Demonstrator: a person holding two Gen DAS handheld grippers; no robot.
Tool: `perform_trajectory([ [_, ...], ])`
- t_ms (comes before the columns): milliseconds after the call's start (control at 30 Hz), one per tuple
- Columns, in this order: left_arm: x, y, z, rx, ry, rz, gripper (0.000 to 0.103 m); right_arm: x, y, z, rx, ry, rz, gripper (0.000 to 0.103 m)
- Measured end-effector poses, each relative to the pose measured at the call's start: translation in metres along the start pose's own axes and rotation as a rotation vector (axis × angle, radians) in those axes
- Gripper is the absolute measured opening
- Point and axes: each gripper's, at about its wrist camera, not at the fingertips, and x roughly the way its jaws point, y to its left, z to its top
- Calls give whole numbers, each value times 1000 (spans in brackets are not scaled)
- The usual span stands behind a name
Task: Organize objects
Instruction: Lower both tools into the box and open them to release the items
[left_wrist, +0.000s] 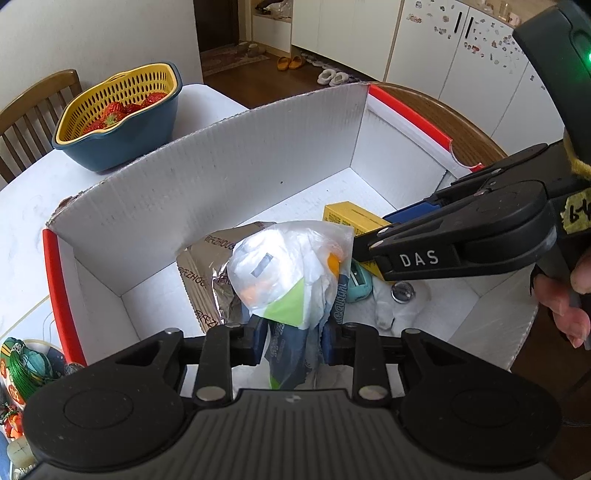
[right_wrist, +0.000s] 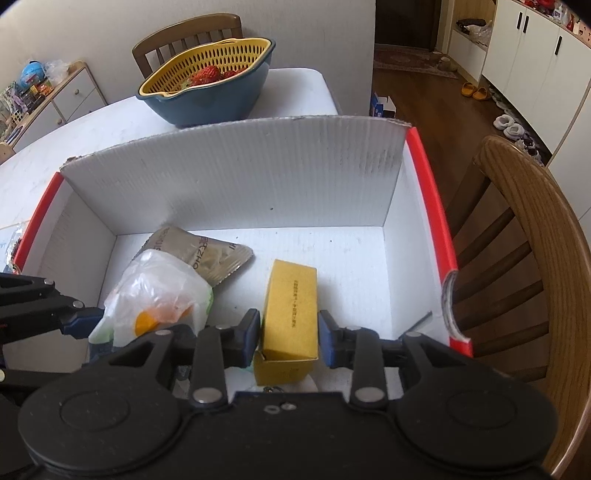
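Observation:
A white cardboard box with red edges (left_wrist: 221, 177) (right_wrist: 236, 173) stands open on the white table. My left gripper (left_wrist: 291, 341) is shut on a clear plastic bag (left_wrist: 288, 269) with orange, green and dark contents, held over the box's inside; the bag also shows in the right wrist view (right_wrist: 159, 291). My right gripper (right_wrist: 288, 334) is open, its pads either side of a yellow box (right_wrist: 291, 310) that lies on the box floor; a small gap shows on each side. In the left wrist view the right gripper (left_wrist: 373, 242) reaches in over the yellow box (left_wrist: 347, 218).
A silver foil pouch (right_wrist: 207, 251) lies on the box floor behind the bag. A teal item (left_wrist: 360, 286) and a round metal piece (left_wrist: 402, 291) lie under the right gripper. A blue bowl with a yellow strainer of strawberries (right_wrist: 207, 81) stands behind the box. Wooden chair (right_wrist: 524, 229) at right.

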Motion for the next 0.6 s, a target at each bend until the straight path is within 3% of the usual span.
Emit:
perform_trajectory([
  [133,-3,0,-4,1,2,-15,38,-6,-1,-2,-4,0,-7,35],
  [200,-6,-1,-7,4,-11,-17,57,-10,0,-3,-10,-4,-12,36],
  [600,-30,-5,-18,9,-70,-47,64,-43,3,-16,-3,-67,-25,45],
])
